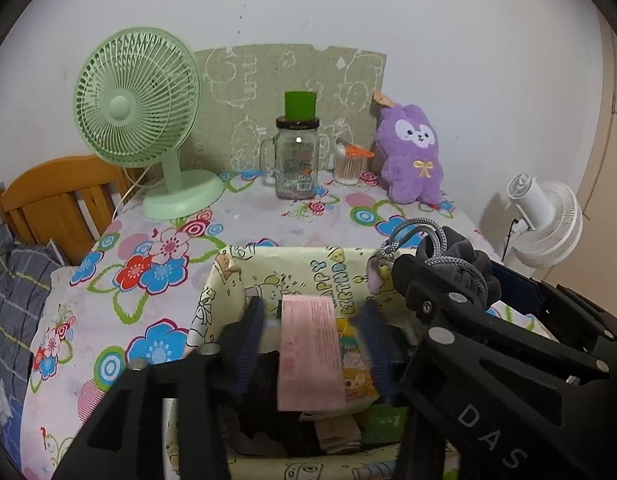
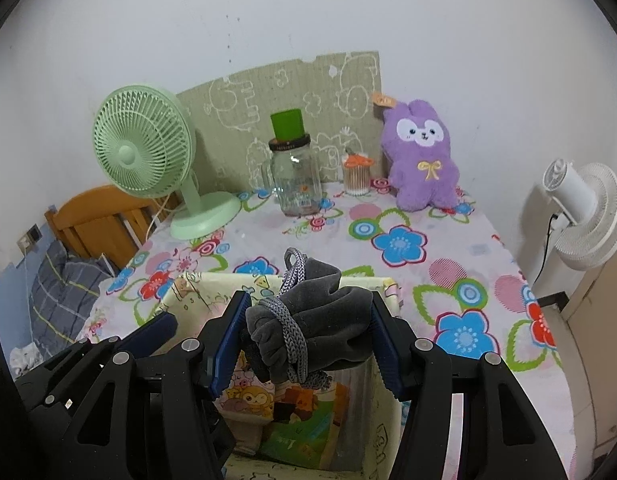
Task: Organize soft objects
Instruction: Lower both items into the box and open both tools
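Left wrist view
- Left gripper (image 1: 312, 340): over the yellow cartoon-print fabric bin (image 1: 224, 280), fingers spread apart; a pink paper slip (image 1: 308, 356) stands between them, with bare gaps showing on both sides, so the pads press on nothing.
- Bin: near the front edge of the table with the floral cloth (image 1: 156, 248); dark cloth and printed packets lie inside.
- Right gripper (image 1: 440, 280): at the bin's right rim, carrying the grey drawstring pouch (image 1: 464, 256).
- Back edge of the table: green desk fan (image 1: 144, 116) at the left corner, glass jar mug (image 1: 296, 160) with a green cup (image 1: 299, 105) on its lid in the middle, cotton-swab tub (image 1: 348, 166) beside it, purple plush bunny (image 1: 414, 152) toward the right corner, leaning against the wall.
- Off the table: wooden headboard (image 1: 56, 200) to the left, white fan (image 1: 544, 216) to the right.

Right wrist view
- Right gripper (image 2: 308, 336): both blue pads clamp the grey drawstring pouch (image 2: 320, 320), its cord wound round it and dangling.
- Pouch: held above the bin's (image 2: 196, 288) open top.
- Left gripper: one blue finger (image 2: 152, 330) shows at the bin's left rim.
- Plush bunny (image 2: 422, 152): upright at the back edge, well apart from the bin.
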{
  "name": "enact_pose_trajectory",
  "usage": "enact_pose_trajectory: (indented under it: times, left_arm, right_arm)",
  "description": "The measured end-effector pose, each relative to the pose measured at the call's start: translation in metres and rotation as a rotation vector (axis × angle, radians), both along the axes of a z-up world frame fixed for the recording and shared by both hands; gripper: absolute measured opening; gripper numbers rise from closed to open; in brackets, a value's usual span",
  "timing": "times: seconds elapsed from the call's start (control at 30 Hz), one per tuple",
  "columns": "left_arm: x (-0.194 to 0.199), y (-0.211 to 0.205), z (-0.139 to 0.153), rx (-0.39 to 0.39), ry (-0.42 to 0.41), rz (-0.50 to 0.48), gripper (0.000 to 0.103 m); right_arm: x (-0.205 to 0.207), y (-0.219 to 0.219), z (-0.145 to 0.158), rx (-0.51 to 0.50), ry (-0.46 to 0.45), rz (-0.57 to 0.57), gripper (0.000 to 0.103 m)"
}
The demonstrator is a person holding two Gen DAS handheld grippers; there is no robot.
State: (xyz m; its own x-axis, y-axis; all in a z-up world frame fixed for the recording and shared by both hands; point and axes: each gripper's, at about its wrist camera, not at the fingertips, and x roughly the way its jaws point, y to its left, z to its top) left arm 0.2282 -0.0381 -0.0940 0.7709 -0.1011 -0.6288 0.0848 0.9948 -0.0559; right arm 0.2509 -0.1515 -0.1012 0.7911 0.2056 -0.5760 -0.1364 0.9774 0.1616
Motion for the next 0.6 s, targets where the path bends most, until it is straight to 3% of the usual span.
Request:
enact_pose_trajectory:
  times: [0.03,0.6]
  left_arm:
    - [0.002,0.001,-0.002,0.005,0.005,0.011,0.066]
    - [0.007,0.014,-0.013,0.013,0.045,0.038,0.079]
  right_arm:
    - [0.001,0.001,-0.002,0.005,0.007,0.007,0.061]
    - [0.014,0.018,-0.016,0.003,0.029,0.081,0.063]
